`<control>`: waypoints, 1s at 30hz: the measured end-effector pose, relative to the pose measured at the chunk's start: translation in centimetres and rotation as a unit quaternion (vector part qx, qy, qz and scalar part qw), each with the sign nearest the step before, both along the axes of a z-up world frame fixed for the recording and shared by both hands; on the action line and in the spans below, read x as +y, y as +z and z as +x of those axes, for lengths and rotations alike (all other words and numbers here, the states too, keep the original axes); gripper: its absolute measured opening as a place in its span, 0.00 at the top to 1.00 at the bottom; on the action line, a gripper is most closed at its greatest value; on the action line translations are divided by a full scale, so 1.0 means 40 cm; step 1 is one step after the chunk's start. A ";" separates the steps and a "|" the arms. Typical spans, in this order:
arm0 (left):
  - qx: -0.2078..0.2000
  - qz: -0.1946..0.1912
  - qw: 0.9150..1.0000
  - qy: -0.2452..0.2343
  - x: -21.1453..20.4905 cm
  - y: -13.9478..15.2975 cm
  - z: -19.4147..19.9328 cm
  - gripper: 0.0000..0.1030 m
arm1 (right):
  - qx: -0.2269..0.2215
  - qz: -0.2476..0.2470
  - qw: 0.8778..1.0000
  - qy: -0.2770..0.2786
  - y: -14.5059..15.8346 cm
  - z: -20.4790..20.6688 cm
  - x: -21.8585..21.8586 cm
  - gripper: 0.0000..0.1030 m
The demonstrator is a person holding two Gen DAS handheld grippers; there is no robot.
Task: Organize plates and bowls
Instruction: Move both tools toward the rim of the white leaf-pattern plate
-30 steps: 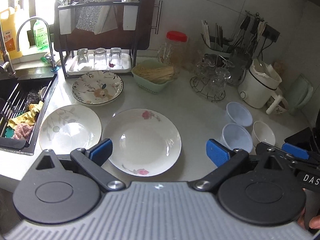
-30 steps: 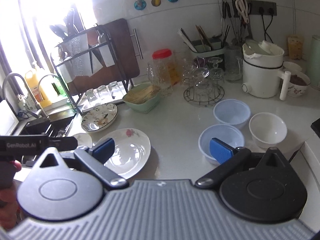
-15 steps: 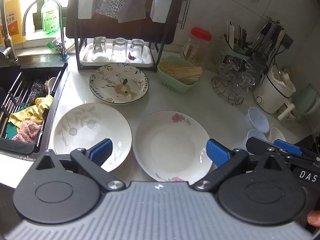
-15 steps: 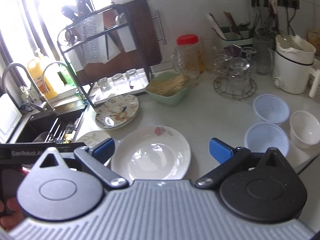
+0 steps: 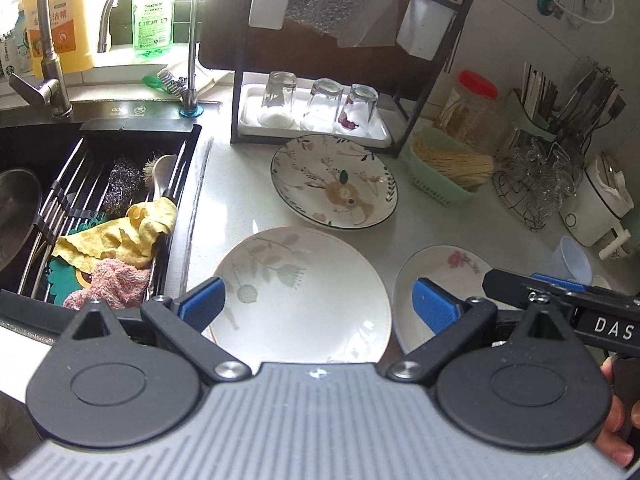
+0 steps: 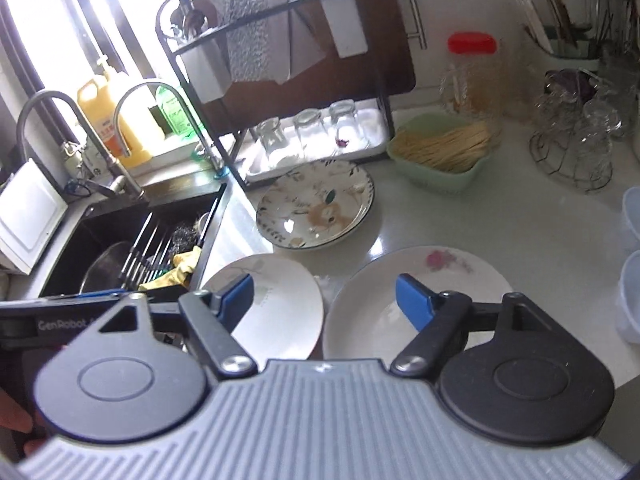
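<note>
Counter (image 5: 240,208) view shifts left since earlier: left gripper (image 5: 316,300), jaws apart, empty, now over leaf plate (image 5: 300,292); right gripper (image 6: 324,292), jaws apart, empty, nears rose plate (image 6: 420,292).

1. "DAS", white letters on a dark strip, stands on the right gripper (image 5: 560,300) where it juts in at the right of the left wrist view; the word runs off the edge.
2. "GenRobot", pale letters, stands on the left gripper (image 6: 60,322) at the left of the right wrist view; what follows is cut off.
3. "maxprote" heads the label of the green bottle (image 5: 153,12); the smaller print is too fine to read.
4. The orange jug (image 5: 60,20) has a label with Chinese characters, too blurred to read.
5. The sink (image 5: 136,111) carries a faint mark on its rim, unreadable.
</note>
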State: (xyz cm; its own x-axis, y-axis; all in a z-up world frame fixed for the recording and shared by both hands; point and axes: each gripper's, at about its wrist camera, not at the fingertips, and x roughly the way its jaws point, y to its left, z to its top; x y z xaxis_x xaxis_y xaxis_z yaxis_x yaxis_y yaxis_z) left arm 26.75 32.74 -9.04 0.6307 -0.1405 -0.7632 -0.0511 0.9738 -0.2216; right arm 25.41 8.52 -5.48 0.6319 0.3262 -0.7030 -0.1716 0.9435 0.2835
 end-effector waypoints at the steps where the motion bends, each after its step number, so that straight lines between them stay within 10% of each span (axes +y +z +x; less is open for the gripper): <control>1: 0.005 0.001 1.000 -0.002 0.015 -0.012 0.009 0.02 | 0.009 -0.001 1.000 0.003 -0.010 0.007 0.016 0.26; 17: 0.069 -0.010 0.996 -0.050 0.133 -0.204 0.133 0.03 | 0.156 0.054 0.986 -0.028 -0.186 0.049 0.095 0.49; 22: 0.076 -0.034 0.995 -0.050 0.158 -0.238 0.168 0.03 | 0.182 0.084 0.979 -0.031 -0.226 0.049 0.098 0.77; 30: 0.082 -0.048 0.994 -0.052 0.192 -0.269 0.232 0.16 | 0.228 0.102 0.965 -0.085 -0.289 0.052 0.076 0.78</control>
State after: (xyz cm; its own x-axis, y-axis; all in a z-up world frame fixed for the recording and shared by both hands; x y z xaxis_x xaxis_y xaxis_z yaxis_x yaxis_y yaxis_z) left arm 36.02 40.42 -19.78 0.4763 -0.2759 -0.8349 0.0060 0.9505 -0.3107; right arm 27.49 11.56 -17.03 0.3284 0.4062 -0.8527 0.1664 0.8638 0.4756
